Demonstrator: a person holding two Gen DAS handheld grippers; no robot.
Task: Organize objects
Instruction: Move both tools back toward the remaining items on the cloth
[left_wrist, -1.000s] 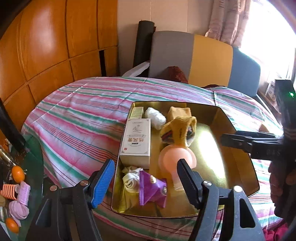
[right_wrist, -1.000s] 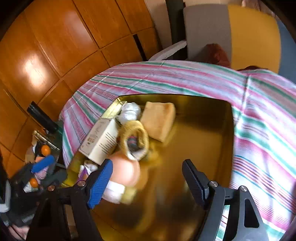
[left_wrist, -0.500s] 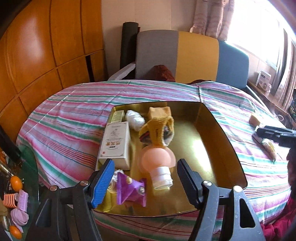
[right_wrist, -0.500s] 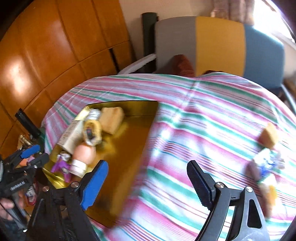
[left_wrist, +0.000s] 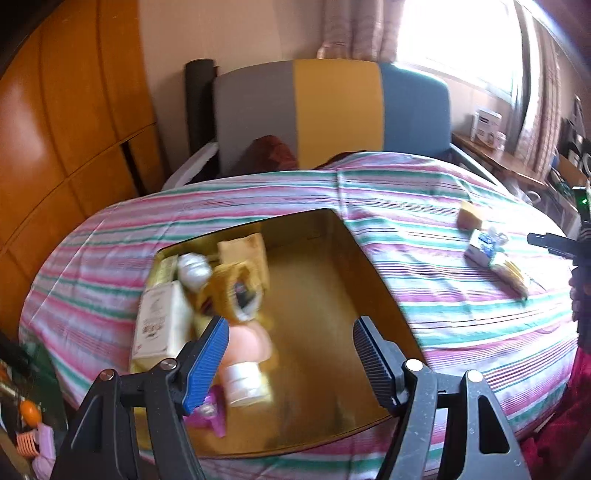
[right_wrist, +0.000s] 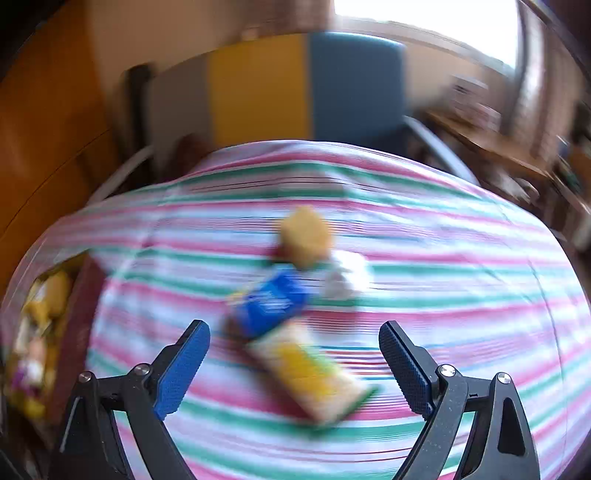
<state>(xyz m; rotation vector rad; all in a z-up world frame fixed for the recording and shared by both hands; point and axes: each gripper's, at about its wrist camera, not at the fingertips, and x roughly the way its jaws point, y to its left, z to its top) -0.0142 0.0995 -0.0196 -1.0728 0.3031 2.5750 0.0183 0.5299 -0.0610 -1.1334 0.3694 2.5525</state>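
Both claws empty, loose items ahead of my right one.

My right gripper (right_wrist: 294, 354) has just been spreading its jaws, nothing between them, above a blurred yellow packet (right_wrist: 310, 373), blue packet (right_wrist: 271, 301) and orange lump (right_wrist: 304, 234) on the striped tablecloth (right_wrist: 461, 280). My left gripper (left_wrist: 290, 354) hangs spread over the gold tray (left_wrist: 317, 295), whose left side holds a white box (left_wrist: 160, 321) and pink bottle (left_wrist: 245, 350).

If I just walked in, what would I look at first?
Probably the shiny gold tray on the striped bedspread, its left side packed with a white box, a yellow sock and a pink bottle. Off to its right, a few small packets lie loose on the stripes.
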